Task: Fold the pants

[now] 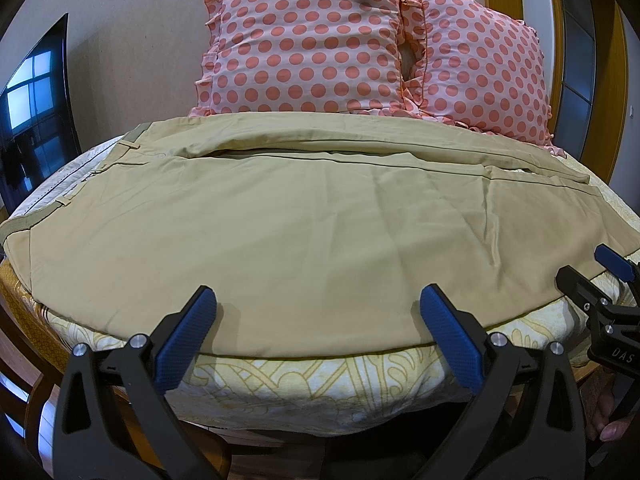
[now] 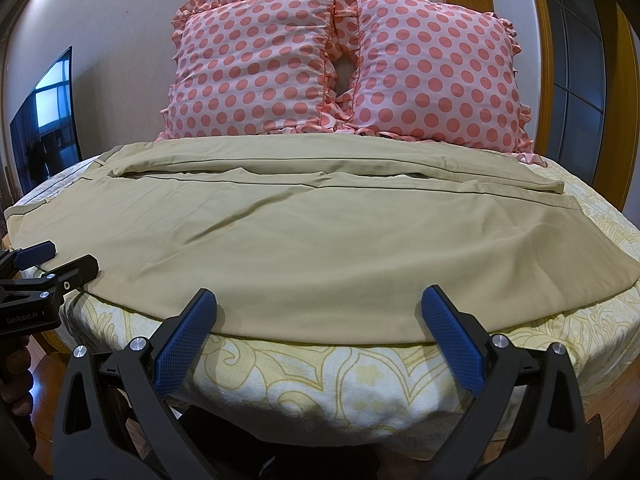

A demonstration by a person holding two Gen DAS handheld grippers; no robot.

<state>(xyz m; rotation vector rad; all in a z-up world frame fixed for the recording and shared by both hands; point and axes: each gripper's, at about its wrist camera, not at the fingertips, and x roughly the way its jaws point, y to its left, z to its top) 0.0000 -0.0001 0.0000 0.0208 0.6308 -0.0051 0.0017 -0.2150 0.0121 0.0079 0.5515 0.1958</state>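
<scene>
Your left claw (image 1: 318, 304) is spread wide, blue pads apart, gripping nothing. Your right claw (image 2: 320, 306) is spread just as wide and empty. The two sit side by side, level, each visible at the edge of the other's view.

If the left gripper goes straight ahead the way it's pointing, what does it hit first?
Most likely the near edge of the khaki pants on the bed; the open left gripper points right at it.
</scene>
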